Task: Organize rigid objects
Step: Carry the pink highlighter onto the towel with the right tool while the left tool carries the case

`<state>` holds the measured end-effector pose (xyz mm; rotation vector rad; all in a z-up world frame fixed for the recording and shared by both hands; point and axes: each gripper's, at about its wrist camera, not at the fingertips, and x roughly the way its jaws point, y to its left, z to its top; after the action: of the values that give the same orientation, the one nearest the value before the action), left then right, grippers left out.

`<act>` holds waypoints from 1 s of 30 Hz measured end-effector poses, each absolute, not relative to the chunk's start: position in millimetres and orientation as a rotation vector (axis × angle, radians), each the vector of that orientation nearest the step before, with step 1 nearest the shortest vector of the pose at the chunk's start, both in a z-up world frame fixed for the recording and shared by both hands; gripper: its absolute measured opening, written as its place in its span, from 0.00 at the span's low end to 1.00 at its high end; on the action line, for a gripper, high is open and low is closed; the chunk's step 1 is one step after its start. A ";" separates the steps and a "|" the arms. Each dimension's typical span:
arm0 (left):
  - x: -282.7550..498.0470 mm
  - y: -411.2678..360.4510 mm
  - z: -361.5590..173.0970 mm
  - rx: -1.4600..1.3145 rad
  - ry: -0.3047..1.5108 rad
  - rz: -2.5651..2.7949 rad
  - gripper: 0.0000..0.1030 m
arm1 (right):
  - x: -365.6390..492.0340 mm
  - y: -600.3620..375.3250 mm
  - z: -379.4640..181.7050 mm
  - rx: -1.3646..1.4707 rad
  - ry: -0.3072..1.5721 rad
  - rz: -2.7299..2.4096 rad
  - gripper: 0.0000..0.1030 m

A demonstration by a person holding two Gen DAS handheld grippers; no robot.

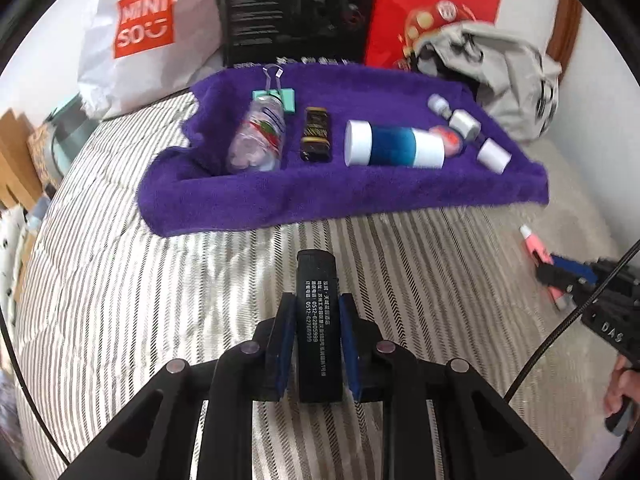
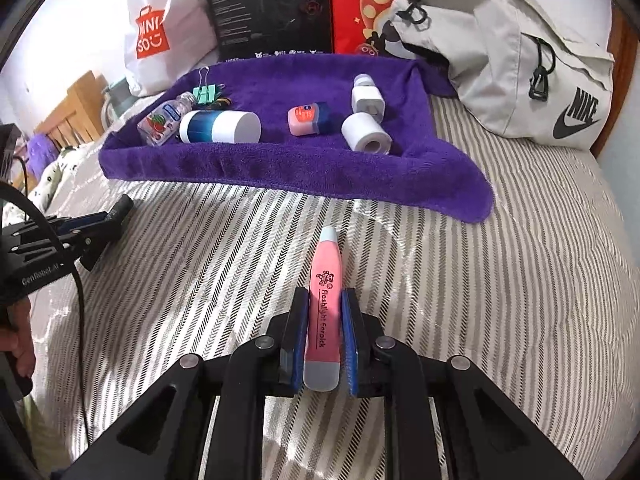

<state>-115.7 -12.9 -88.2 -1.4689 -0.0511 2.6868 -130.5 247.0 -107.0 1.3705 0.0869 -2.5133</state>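
Observation:
My left gripper [image 1: 316,300] is shut on a black stick with white print [image 1: 319,320], held above the striped bedding. My right gripper [image 2: 326,294] is shut on a pink flashlight earpick [image 2: 325,304]. Ahead lies a purple towel [image 1: 360,196] [image 2: 280,168]. On it lie a clear bottle [image 1: 260,136], a green binder clip [image 1: 280,96], a dark small box [image 1: 316,136], a white-and-blue cylinder [image 1: 394,146], a pink jar [image 2: 306,119], a white plug [image 2: 367,98] and a white roll [image 2: 366,133]. Each gripper shows at the edge of the other's view.
Behind the towel stand a white Miniso bag [image 1: 140,32], a black box [image 1: 296,8] and a red bag [image 1: 432,4]. A grey Nike backpack [image 2: 520,60] lies at the towel's right. Wooden furniture [image 2: 68,116] is at the left. A hand [image 2: 18,340] holds the left gripper's handle.

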 end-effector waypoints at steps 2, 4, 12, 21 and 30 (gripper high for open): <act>-113.7 -17.1 -79.4 -1.444 -0.073 2.695 0.20 | -128.5 249.0 -101.7 1.363 0.085 -2.502 0.16; -113.5 -20.3 -70.4 -1.426 -0.085 2.705 0.20 | -128.2 250.9 -95.4 1.361 0.067 -2.490 0.16; -130.6 -27.9 -42.5 -1.388 -0.100 2.728 0.20 | -139.3 246.5 -67.7 1.321 0.057 -2.479 0.16; -156.4 -23.9 -30.6 -1.377 -0.104 2.717 0.20 | -180.4 226.3 -43.1 1.269 0.051 -2.443 0.16; -171.0 -39.9 -36.8 -1.409 -0.145 2.733 0.20 | -235.3 186.6 -63.6 1.326 0.122 -2.354 0.16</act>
<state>-171.0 -39.9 -36.8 -1.4086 -0.1454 2.7331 -235.3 186.6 -63.6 1.3255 0.1221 -2.3544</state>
